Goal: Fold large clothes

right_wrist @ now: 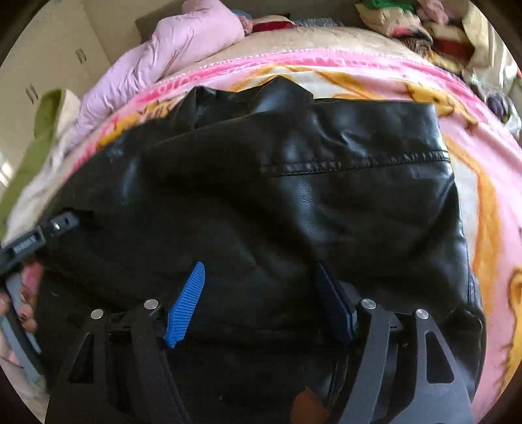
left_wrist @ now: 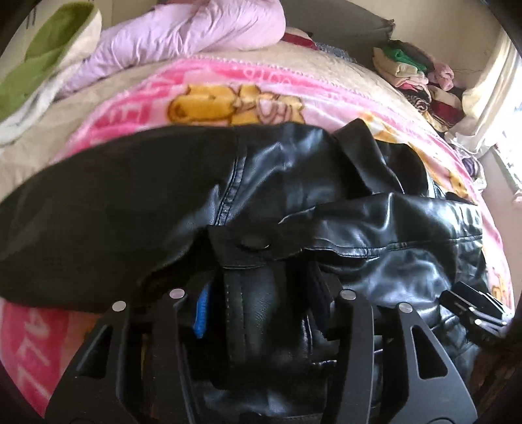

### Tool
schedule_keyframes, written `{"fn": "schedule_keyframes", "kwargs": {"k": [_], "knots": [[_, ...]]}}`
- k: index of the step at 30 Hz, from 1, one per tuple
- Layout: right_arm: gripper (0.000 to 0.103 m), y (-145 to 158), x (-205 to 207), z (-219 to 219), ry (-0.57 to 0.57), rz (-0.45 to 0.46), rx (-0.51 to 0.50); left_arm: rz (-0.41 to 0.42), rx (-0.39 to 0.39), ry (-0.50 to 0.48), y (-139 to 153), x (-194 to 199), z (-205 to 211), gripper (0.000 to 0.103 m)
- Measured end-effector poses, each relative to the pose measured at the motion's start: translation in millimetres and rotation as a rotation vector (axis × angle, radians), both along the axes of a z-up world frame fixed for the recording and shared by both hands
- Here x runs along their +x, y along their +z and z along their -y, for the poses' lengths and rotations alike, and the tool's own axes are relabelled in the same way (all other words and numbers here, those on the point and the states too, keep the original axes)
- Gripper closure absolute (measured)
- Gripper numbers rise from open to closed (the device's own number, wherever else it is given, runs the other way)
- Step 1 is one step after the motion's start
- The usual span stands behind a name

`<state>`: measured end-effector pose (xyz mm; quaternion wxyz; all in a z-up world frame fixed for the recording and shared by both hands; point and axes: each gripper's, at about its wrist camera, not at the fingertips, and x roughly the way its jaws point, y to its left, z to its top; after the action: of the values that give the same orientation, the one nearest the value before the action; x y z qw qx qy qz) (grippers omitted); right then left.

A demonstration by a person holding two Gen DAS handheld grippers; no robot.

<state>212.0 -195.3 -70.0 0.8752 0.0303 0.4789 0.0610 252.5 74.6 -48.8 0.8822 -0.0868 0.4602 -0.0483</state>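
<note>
Item under fold: black faux-leather jacket [right_wrist: 293, 202], lying on pink cartoon-print fleece blanket [left_wrist: 208, 91] on the bed, near edge toward both cameras.

Left tongs [left_wrist: 261, 293]: closed on a thick bunched part of the jacket w/ a snap button just beyond the tips; grip looks firm, blue pad only partly visible.

Right tongs [right_wrist: 261, 287]: spread wide, blue ribbed pads [right_wrist: 186, 303] resting on or just above the jacket's near panel; nothing pinched betw. them.

Progress, judged: approx. mid-way. Far part shows overlapped layers, collar area rumpled; right side looks squared. Left side loose and uneven. Remaining: bring gripped part over, flatten, final fold.

Background: lilac quilted garment [left_wrist: 182, 29] far left, stack of folded clothes [left_wrist: 411, 68] far right, well apart from jacket.
</note>
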Motion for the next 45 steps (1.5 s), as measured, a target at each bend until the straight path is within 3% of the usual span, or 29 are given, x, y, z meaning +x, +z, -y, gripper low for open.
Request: {"fn": "schedule_keyframes", "kwargs": {"k": [4, 8, 10, 13, 18, 23, 36, 45], "knots": [[0.031, 22, -13, 0, 0.024, 0.029, 0.078, 0.026, -0.047, -0.007, 21, -13, -9, 0.050], [0.029, 48, -29, -5, 0.036, 0.072, 0.121, 0.055, -0.073, 0.016, 41, -25, -23, 0.046], [0.024, 57, -35, -9, 0.047, 0.085, 0.151, 0.067, -0.055, 0.053, 49, -32, -34, 0.024], [0.014, 74, -41, -25, 0.075, 0.112, 0.174, 0.078, -0.022, 0.099, 55, -39, -49, 0.009], [0.006, 95, -44, -54, 0.114, 0.178, 0.173, 0.061, 0.000, 0.176, 53, -53, -79, 0.009], [0.005, 104, -38, -90, 0.169, 0.211, 0.153, 0.060, 0.005, 0.262, 52, -68, -113, 0.009], [0.005, 104, -24, -184, 0.311, 0.244, 0.118, 0.076, -0.092, 0.500, 36, -101, -211, 0.009], [0.005, 85, -18, -242, 0.389, 0.208, 0.106, 0.059, -0.160, 0.634, 17, -117, -258, 0.009]]}}
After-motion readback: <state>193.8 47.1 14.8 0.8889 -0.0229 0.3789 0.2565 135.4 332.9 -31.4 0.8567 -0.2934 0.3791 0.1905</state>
